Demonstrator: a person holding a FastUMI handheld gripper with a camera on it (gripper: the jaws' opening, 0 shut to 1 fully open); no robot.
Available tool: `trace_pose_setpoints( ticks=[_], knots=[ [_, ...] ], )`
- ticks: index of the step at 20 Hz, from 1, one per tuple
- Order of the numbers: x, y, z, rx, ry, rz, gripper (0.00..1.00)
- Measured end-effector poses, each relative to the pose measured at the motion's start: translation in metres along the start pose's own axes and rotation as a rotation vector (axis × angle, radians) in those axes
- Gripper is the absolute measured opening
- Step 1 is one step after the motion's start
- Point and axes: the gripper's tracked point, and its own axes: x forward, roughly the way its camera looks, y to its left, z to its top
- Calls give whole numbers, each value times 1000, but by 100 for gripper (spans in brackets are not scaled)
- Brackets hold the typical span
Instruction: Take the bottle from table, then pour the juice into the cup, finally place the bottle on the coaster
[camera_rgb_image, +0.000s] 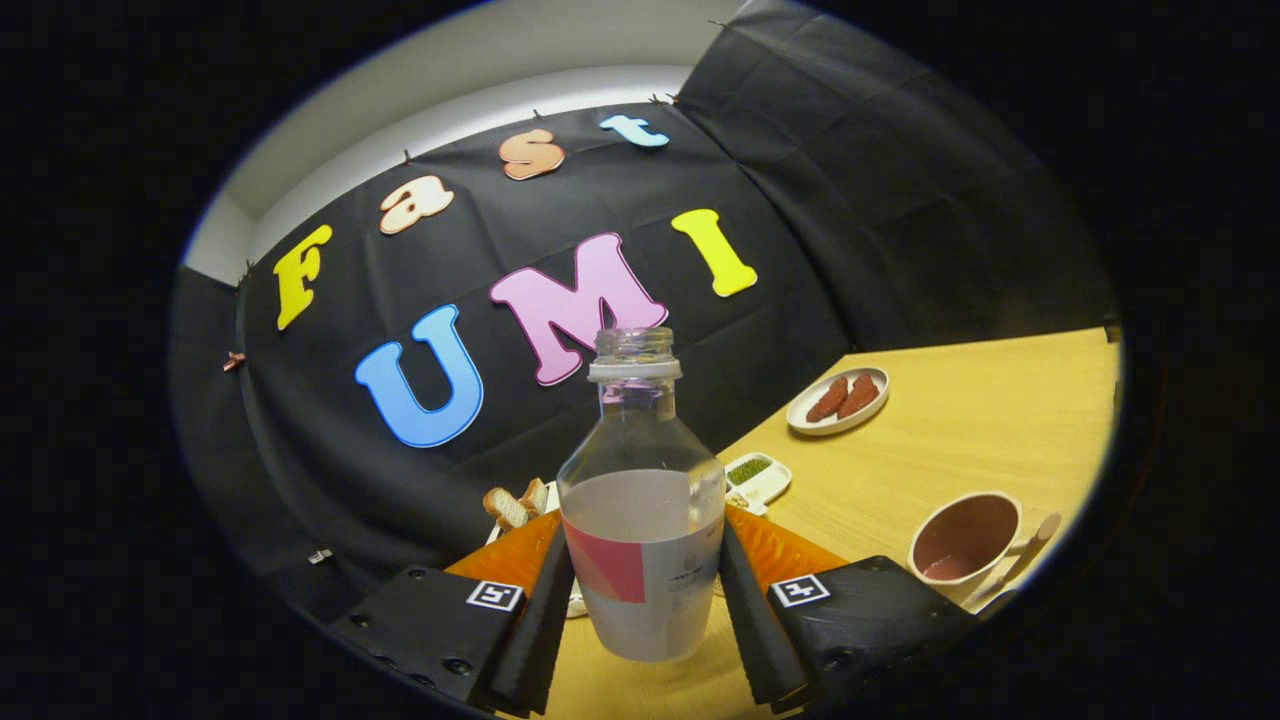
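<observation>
Claw fingers clamp both sides of the open bottle.
Tilting before reaching the cup, off right, could spill juice onto the surface.

The bottle between the fingers of the tool is clear, glossy plastic, its lower part wrapped in a smooth label with a faint sheen; both fingers press against its sides. Under the bottle, the surface looks like smooth, pale wood with a soft satin finish. Right of the bottle, the cup seems glazed ceramic, shiny inside. Beyond the bottle, the oval plate and small dish look glossy white. Behind the bottle, the booth's wall is matt, creased cloth.
</observation>
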Motion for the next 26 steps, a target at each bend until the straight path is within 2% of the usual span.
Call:
trace_pose_setpoints(
  ticks=[4, 12, 19, 23, 26],
  knots=[
    [23, 17, -1, -170, -2, 8, 75],
    [50, 13, 2, -458, -60, -98, 75],
    [104, -14, -32, -569, -66, -194, 75],
    [120, -22, -60, -574, -54, -172, 75],
    [127, -38, -78, -579, -40, -199, 75]
  ],
)
